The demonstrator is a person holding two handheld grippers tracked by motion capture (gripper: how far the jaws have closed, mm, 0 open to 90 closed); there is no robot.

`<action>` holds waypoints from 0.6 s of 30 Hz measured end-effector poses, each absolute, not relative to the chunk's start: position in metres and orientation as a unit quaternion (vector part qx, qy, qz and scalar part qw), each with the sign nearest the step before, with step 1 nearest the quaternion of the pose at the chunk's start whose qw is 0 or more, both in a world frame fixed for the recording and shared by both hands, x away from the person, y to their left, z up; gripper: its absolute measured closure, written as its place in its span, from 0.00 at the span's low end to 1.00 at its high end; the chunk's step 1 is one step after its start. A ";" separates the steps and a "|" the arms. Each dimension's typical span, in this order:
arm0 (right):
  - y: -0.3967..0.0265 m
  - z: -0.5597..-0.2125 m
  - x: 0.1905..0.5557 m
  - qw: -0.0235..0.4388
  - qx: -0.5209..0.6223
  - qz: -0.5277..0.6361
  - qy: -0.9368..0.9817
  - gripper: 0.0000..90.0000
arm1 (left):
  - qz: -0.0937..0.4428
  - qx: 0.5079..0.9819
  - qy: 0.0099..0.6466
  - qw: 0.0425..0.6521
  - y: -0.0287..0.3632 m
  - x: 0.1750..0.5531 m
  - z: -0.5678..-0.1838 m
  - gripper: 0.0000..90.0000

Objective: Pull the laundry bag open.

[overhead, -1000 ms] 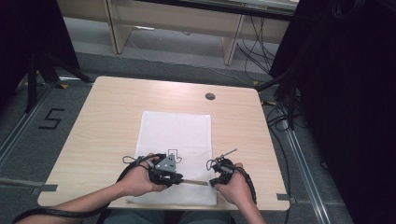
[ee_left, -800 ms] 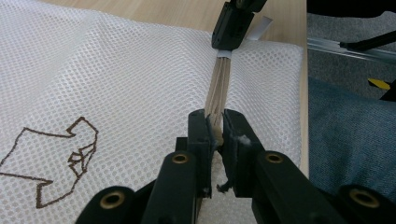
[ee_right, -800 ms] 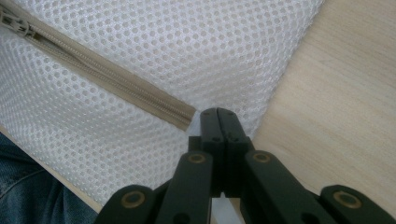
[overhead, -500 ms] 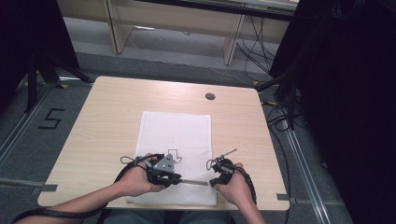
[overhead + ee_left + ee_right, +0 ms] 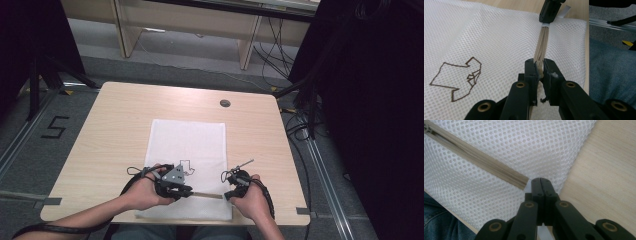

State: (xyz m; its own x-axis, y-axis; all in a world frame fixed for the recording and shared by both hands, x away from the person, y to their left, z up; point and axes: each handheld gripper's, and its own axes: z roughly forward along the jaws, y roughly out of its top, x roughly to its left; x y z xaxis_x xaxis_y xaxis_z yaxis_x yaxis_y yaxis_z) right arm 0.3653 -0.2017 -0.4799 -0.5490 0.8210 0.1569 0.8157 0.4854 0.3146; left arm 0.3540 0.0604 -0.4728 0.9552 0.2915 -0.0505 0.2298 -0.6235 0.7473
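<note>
Nearest the person, the white mesh zip bag point(image 5: 189, 167) lay flat on the light wooden table point(image 5: 115, 125), its near edge almost at the table's near edge. The beige zipper point(image 5: 207, 195) ran across that near end. The left gripper point(image 5: 539, 68) had its fingers clamped on the zipper's pull end, with frayed thread showing between them. The right gripper point(image 5: 541, 185) had its fingers pressed together at the bag's corner beside the zipper's closed end; whether they pinched mesh I could not tell.

The bag looked light, limp and thin, likely to bunch or slide under any sideways pull, so one end would want anchoring while the pull travelled. The pull tab and the seam at the zipper's end seemed the surest holds.

Farther off, a brown outline drawing point(image 5: 457, 78) marked the mesh, and beyond the bag's far edge bare table lay open to the round grommet hole point(image 5: 225, 103).
</note>
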 end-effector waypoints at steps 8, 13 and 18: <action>-0.202 -0.480 0.365 0.007 0.476 0.179 0.861 1.00 | 0.039 0.901 0.141 0.408 0.062 0.353 -0.473 0.91; -0.202 -0.480 0.365 0.006 0.478 0.178 0.860 1.00 | 0.042 0.904 0.136 0.402 0.064 0.353 -0.472 0.91; -0.202 -0.480 0.365 0.007 0.475 0.179 0.861 1.00 | 0.037 0.901 0.142 0.408 0.066 0.352 -0.473 0.91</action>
State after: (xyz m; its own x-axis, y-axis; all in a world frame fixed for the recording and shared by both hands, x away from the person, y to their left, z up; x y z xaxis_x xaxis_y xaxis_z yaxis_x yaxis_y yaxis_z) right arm 0.3654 -0.2018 -0.4800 -0.5478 0.8214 0.1591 0.8166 0.4835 0.3153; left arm 0.3517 0.0655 -0.4729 0.9568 0.2865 -0.0504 0.2268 -0.6261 0.7460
